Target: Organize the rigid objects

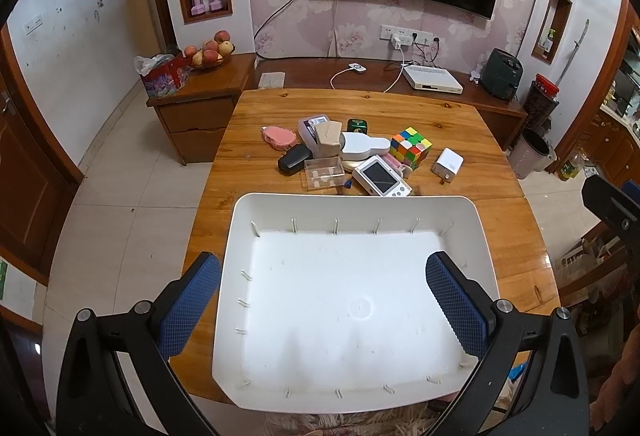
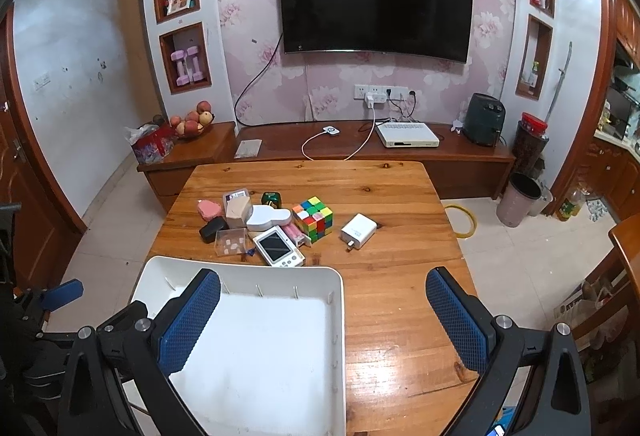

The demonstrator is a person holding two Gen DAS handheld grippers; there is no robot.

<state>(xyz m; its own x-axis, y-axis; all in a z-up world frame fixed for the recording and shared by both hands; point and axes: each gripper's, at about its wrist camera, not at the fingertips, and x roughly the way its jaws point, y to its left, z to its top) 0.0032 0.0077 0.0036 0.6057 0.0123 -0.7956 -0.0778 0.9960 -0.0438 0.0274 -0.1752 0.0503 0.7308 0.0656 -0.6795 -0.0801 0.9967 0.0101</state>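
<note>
An empty white tray point(image 1: 486, 236) lies on the near part of the wooden table point(image 1: 512, 220); it also shows in the right wrist view point(image 2: 338, 300). Beyond it lies a cluster of small items: a Rubik's cube point(image 1: 411, 147) point(image 2: 313, 218), a white charger point(image 1: 448, 165) point(image 2: 359, 231), a white screen device point(image 1: 383, 176) point(image 2: 278, 246), a clear box point(image 1: 323, 174), a black case point(image 1: 295, 159) and a pink item point(image 1: 279, 137). My left gripper point(image 1: 324, 300) is open and empty above the tray. My right gripper point(image 2: 323, 316) is open and empty over the tray's right rim.
A low wooden TV cabinet point(image 2: 460, 152) runs behind the table with a white set-top box point(image 2: 407, 141), a fruit bowl point(image 2: 191, 124) and a dark appliance point(image 2: 485, 118). A bin point(image 2: 519, 199) and a yellow ring point(image 2: 464, 222) are on the floor at the right.
</note>
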